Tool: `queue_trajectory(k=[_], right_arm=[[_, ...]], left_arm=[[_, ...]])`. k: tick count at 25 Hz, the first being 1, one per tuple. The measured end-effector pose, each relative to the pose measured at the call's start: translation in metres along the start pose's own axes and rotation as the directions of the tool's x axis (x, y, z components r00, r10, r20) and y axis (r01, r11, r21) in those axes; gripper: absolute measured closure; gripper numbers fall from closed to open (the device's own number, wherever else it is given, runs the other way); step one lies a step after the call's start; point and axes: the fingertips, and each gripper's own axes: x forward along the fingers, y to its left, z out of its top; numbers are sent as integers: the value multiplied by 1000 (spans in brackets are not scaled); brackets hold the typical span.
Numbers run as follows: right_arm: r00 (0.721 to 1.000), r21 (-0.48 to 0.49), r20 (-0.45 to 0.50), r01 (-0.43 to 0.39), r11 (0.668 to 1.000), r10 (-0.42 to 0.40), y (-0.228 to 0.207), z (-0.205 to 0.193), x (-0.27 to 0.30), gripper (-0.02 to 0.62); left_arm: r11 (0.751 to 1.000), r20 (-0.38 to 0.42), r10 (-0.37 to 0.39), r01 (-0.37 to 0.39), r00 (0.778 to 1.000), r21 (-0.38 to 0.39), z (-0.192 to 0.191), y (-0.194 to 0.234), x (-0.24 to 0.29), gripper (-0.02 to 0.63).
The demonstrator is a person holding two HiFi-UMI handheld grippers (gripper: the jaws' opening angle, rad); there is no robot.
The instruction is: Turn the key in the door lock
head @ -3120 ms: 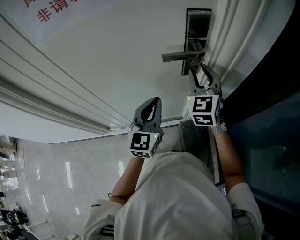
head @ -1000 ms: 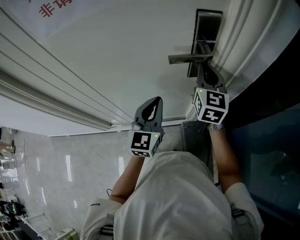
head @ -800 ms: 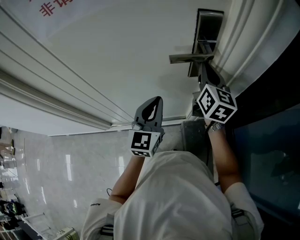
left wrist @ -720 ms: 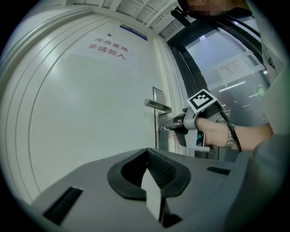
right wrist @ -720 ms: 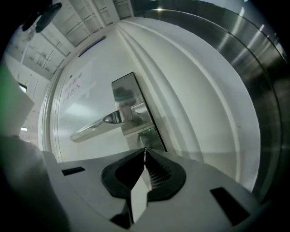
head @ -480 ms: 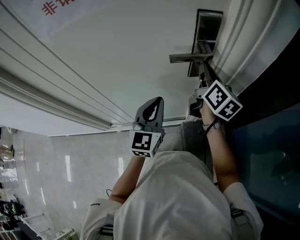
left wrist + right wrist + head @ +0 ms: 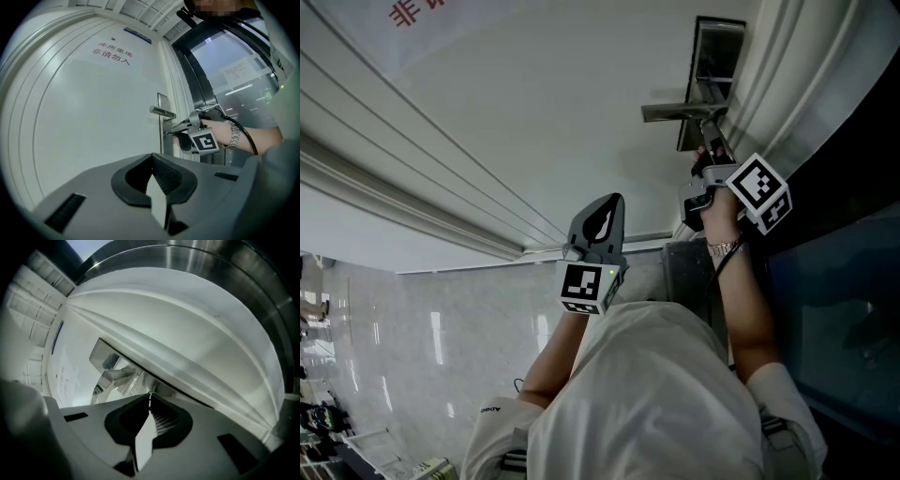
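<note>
The white door (image 7: 516,122) carries a steel lock plate (image 7: 712,56) with a lever handle (image 7: 680,112). Just below the handle, my right gripper (image 7: 707,150) points at the lock, rolled onto its side with its marker cube (image 7: 761,195) out to the right. Its jaws are shut on the thin key (image 7: 150,395), a metal sliver between the tips right at the plate (image 7: 105,357). The left gripper view shows the same gripper (image 7: 169,133) with its tips against the lock under the handle (image 7: 161,111). My left gripper (image 7: 611,202) hangs shut and empty, away from the door hardware.
A metal door frame (image 7: 787,84) and dark glass panel (image 7: 844,281) border the door on the right. A sign with red print (image 7: 112,50) is fixed high on the door. Pale marble floor (image 7: 422,337) lies below; the person's white shirt (image 7: 656,403) fills the foreground.
My right gripper has rolled about its own axis at the lock, its cube swinging from above the hand to the right side. The left gripper has stayed still.
</note>
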Motion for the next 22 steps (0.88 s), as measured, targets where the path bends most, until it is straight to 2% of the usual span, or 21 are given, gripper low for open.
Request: queue_trajectory(k=[5, 9, 15, 19, 22], right_arm=[[1000, 151, 5, -19, 988, 18, -3, 0, -1, 586], [1000, 270, 4, -29, 962, 29, -5, -2, -2, 586], [998, 474, 14, -64, 878, 65, -8, -5, -1, 586], [996, 565, 19, -79, 822, 82, -10, -4, 0, 586], [996, 605, 20, -82, 792, 88, -11, -4, 0, 586]], left_arm=[[1000, -2, 4, -4, 1000, -5, -2, 1, -3, 597], [1000, -4, 8, -8, 1000, -7, -3, 2, -7, 597], [1000, -6, 3, -3, 1000, -4, -4, 2, -9, 598], [1000, -7, 5, -5, 1000, -5, -3, 2, -9, 597], [1000, -10, 5, -5, 1000, -5, -4, 2, -10, 598]])
